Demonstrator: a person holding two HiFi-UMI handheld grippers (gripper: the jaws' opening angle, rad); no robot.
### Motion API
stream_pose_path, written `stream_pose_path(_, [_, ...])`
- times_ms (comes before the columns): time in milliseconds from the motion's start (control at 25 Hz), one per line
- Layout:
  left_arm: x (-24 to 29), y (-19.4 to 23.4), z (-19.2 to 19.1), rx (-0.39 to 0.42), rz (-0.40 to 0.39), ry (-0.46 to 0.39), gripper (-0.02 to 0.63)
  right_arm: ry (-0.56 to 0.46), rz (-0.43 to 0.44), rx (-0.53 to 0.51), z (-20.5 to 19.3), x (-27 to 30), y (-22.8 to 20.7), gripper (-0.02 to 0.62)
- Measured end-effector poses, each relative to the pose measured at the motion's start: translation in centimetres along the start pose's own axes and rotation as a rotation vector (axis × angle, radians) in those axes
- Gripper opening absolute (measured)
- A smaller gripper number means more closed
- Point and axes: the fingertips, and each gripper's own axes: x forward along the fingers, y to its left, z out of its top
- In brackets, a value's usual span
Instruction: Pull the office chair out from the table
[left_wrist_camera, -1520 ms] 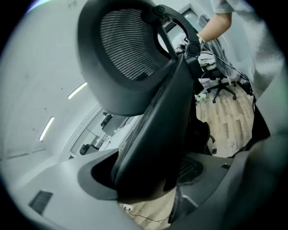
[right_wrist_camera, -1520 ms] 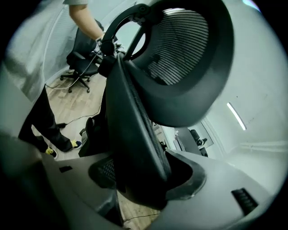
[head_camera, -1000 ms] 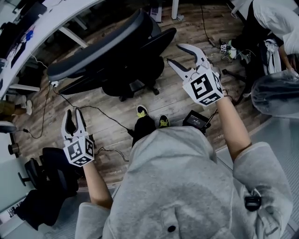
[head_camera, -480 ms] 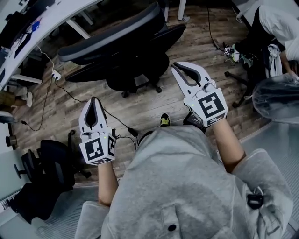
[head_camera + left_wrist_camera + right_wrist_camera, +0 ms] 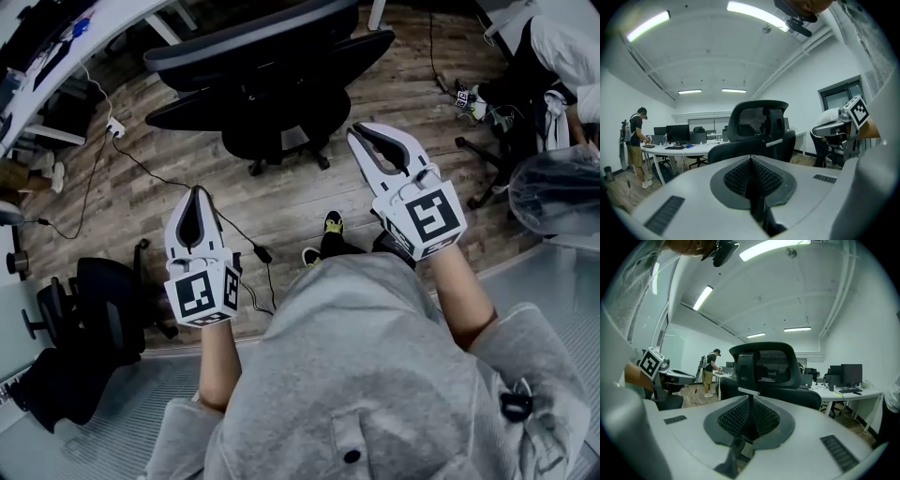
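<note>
The black office chair (image 5: 272, 84) stands on the wood floor at the top of the head view, its back turned to me, a little out from the white table (image 5: 47, 52) at the top left. My left gripper (image 5: 197, 191) is shut on nothing, well short of the chair and to its lower left. My right gripper (image 5: 361, 132) is also shut and empty, just right of the chair's base without touching it. In the left gripper view the chair (image 5: 759, 126) rises beyond the closed pads (image 5: 740, 176). The right gripper view shows the chair (image 5: 764, 364) straight ahead.
A second black chair (image 5: 94, 319) sits at the lower left. Cables (image 5: 150, 173) and a power strip (image 5: 114, 127) lie on the floor. A person (image 5: 553, 47) and another chair (image 5: 562, 187) are at the right. Someone stands by a desk (image 5: 636, 136).
Both grippers have gone from open to shut with nothing in them. They have drawn back from the chair toward my body; the left one has shifted right.
</note>
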Motion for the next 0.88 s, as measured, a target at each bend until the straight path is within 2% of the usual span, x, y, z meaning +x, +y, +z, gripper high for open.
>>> stream_pose_path(520, [-4.1, -2.8, -0.5, 0.01, -0.07, -0.024, 0.014, 0.003, -0.054, -0.013, -0.5, -3.5, 3.5, 0.049])
stream_pose_path(880, [-5.7, -3.4, -0.6, 0.016, -0.073, -0.03, 0.014, -0.013, -0.069, -0.014, -0.7, -4.9, 4.6, 0.049])
